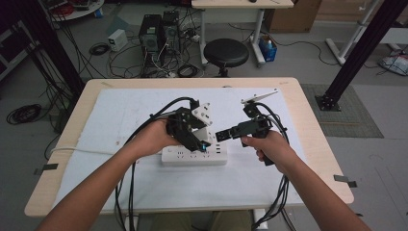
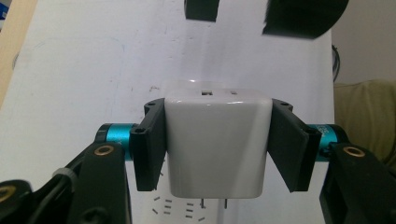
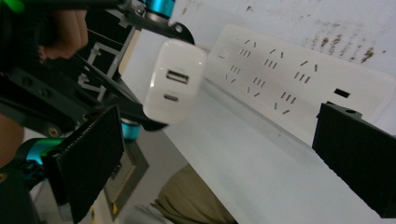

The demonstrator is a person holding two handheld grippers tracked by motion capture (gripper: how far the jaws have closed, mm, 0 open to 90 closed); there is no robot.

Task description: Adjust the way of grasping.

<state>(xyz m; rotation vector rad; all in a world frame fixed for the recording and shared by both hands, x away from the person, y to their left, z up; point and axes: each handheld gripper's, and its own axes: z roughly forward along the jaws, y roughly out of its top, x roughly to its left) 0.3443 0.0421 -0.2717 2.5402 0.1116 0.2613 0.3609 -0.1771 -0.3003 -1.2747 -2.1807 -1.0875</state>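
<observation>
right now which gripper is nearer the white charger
Left. The left gripper is shut on the white charger above the power strip; the right gripper is open beside it, not touching.

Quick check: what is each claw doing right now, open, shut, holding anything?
Left claw: shut on the white square plastic charger plug, above the white power strip.
Right claw: open, holding nothing.

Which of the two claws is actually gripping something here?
The left claw: its jaws clamp the white charger above the power strip. The right claw is open, holding nothing.
</observation>
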